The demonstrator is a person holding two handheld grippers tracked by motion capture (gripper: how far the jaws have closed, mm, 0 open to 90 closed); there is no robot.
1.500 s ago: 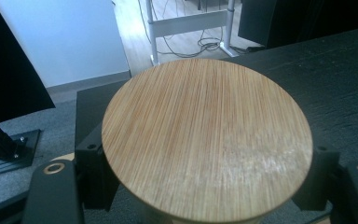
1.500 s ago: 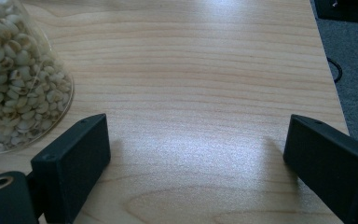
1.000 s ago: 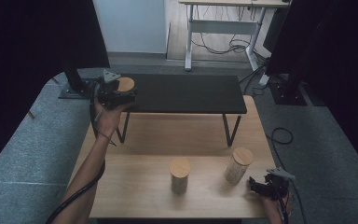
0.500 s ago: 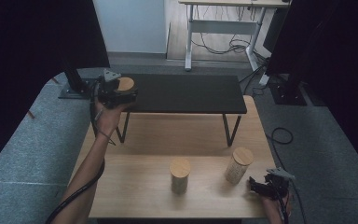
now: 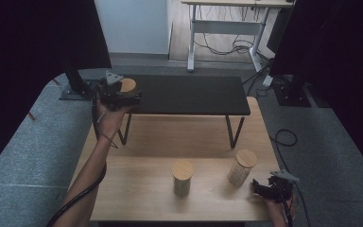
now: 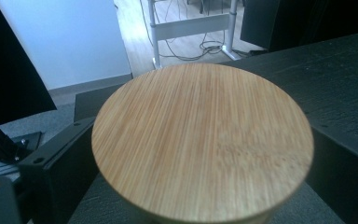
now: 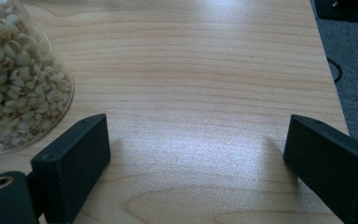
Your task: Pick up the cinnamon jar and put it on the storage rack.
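A jar with a round bamboo lid (image 5: pixel 128 85) stands at the left end of the black shelf (image 5: pixel 194 94). My left gripper (image 5: pixel 119 92) is shut on it from the near side. In the left gripper view the lid (image 6: pixel 200 140) spans the space between the two black jaws, which press in on either side of the jar below it. Two more bamboo-lidded jars stand on the wooden table (image 5: pixel 137 189): one at the middle (image 5: pixel 183 177) and one to the right (image 5: pixel 241 166). My right gripper (image 5: pixel 267 190) rests open on the table just right of that jar. The right gripper view shows pale beans in the jar (image 7: pixel 14 84).
The black shelf stands on thin metal legs (image 5: pixel 234 130) across the far half of the table. Grey carpet (image 5: pixel 38 142) surrounds the table. A cable (image 5: pixel 286 137) lies on the floor to the right. A desk frame with wires (image 5: pixel 227 42) stands farther back.
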